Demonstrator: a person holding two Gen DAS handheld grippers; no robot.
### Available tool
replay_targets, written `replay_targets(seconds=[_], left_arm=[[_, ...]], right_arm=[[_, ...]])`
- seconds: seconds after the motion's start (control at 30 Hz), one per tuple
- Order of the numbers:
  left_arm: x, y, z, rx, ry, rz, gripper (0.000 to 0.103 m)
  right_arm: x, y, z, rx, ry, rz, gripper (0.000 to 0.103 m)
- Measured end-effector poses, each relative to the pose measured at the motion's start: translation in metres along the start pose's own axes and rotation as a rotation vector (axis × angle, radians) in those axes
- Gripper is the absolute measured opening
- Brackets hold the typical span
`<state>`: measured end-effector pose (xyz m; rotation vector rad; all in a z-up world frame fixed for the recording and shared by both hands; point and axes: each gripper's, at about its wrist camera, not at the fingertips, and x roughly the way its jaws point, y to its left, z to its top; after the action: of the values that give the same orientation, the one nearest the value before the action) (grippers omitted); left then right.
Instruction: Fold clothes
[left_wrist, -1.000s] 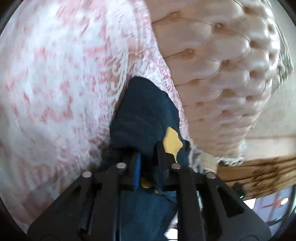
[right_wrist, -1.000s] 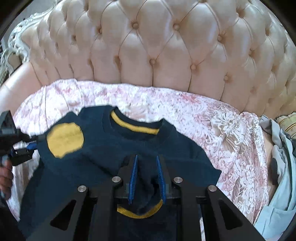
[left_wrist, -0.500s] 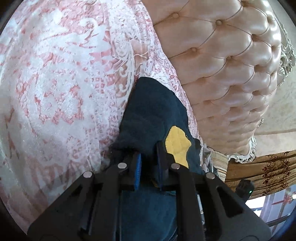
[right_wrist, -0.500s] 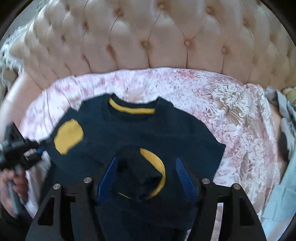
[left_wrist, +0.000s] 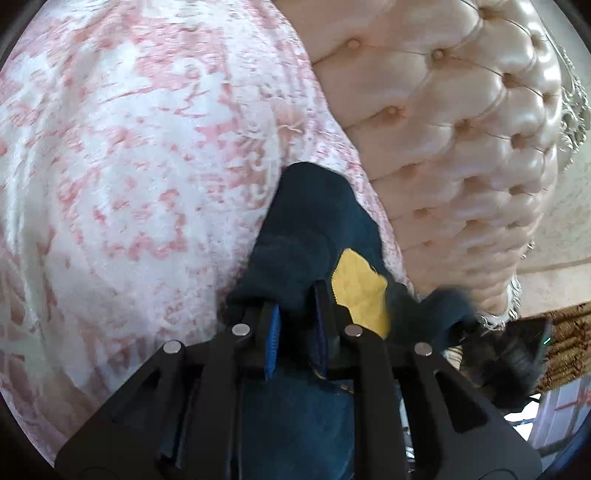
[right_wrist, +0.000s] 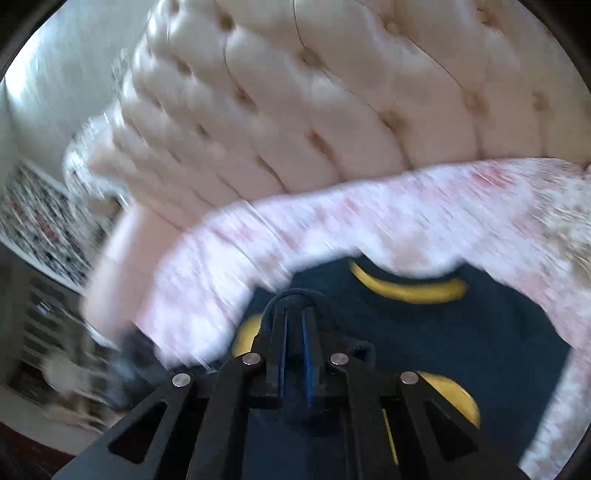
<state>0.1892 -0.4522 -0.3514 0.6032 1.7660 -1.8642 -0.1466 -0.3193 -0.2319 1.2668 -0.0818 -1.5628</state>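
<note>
The left gripper (left_wrist: 297, 314) pinches a fold of the navy sweatshirt (left_wrist: 314, 221), its jaws easing apart. The right gripper's (right_wrist: 293, 332) jaws are closing with nothing visible between them. The sweatshirt lies on the pink floral cover (right_wrist: 406, 221); beyond stands the tufted sofa back (right_wrist: 332, 92).

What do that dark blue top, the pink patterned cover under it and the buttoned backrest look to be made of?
Dark blue top: soft matte knit, probably fleece or cotton, judging by its fuzzy nap; the yellow patch looks stitched on.
Pink patterned cover: woven or plush fabric, raised floral texture.
Buttoned backrest: glossy leather or imitation, judging by its sheen.
</note>
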Motion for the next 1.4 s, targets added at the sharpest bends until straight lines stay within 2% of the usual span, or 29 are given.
replay_targets(seconds=[0.07, 0.17, 0.23, 0.27, 0.37, 0.43, 0.53, 0.57, 0.7, 0.77, 0.8, 0.9, 0.97, 1.03, 1.13, 1.23, 1.3, 1.37, 1.4], left_arm=[[-0.003, 0.001, 0.001, 0.009, -0.018, 0.019, 0.021], [-0.006, 0.002, 0.003, 0.008, -0.01, 0.015, 0.022], [-0.009, -0.002, 0.001, 0.027, 0.009, 0.016, 0.052], [-0.01, -0.004, -0.001, 0.039, 0.019, 0.017, 0.055], [-0.018, -0.013, -0.008, 0.094, 0.032, 0.037, 0.055], [-0.032, -0.021, -0.018, 0.156, -0.021, 0.08, 0.055], [-0.051, -0.048, -0.043, 0.358, -0.172, 0.127, 0.052], [-0.049, -0.06, -0.051, 0.437, -0.189, 0.126, 0.052], [-0.016, -0.115, -0.101, 0.826, -0.154, 0.12, 0.053], [0.003, -0.131, -0.129, 0.99, -0.158, 0.137, 0.053], [0.014, -0.136, -0.139, 1.04, -0.151, 0.15, 0.053], [0.043, -0.136, -0.145, 1.056, -0.109, 0.21, 0.053], [0.056, -0.129, -0.142, 1.022, -0.06, 0.234, 0.051], [0.063, -0.123, -0.137, 0.977, -0.012, 0.238, 0.049], [0.061, -0.12, -0.131, 0.919, 0.028, 0.196, 0.049], [0.064, -0.119, -0.131, 0.919, 0.031, 0.198, 0.049], [0.066, -0.122, -0.132, 0.936, 0.025, 0.209, 0.049], [0.065, -0.12, -0.132, 0.928, 0.025, 0.203, 0.049], [0.063, -0.119, -0.131, 0.918, 0.028, 0.196, 0.049]], right_arm=[[0.009, -0.001, 0.017, 0.031, 0.001, 0.052, 0.007], [0.033, -0.002, 0.016, 0.061, 0.065, 0.088, 0.007], [0.037, -0.003, 0.004, 0.075, 0.076, 0.096, 0.007], [0.037, -0.005, -0.004, 0.089, 0.075, 0.092, 0.007], [0.029, -0.039, -0.034, 0.187, 0.093, -0.007, 0.007], [0.021, -0.061, -0.05, 0.25, 0.112, 0.023, 0.007], [0.009, -0.084, -0.066, 0.329, 0.136, 0.098, 0.007], [0.007, -0.089, -0.068, 0.35, 0.142, 0.12, 0.007], [0.002, -0.102, -0.076, 0.425, 0.161, 0.215, 0.007], [0.001, -0.108, -0.08, 0.475, 0.167, 0.283, 0.007], [0.0, -0.111, -0.081, 0.493, 0.165, 0.304, 0.007], [-0.002, -0.122, -0.087, 0.554, 0.171, 0.366, 0.007], [0.002, -0.124, -0.094, 0.585, 0.195, 0.399, 0.007], [0.002, -0.126, -0.099, 0.599, 0.216, 0.419, 0.012], [-0.002, -0.13, -0.1, 0.598, 0.209, 0.38, 0.014], [-0.01, -0.13, -0.097, 0.555, 0.189, 0.303, 0.023], [-0.021, -0.125, -0.089, 0.477, 0.148, 0.125, 0.043], [-0.037, -0.113, -0.083, 0.362, 0.086, -0.041, 0.046], [-0.044, -0.107, -0.083, 0.31, 0.064, -0.098, 0.046]])
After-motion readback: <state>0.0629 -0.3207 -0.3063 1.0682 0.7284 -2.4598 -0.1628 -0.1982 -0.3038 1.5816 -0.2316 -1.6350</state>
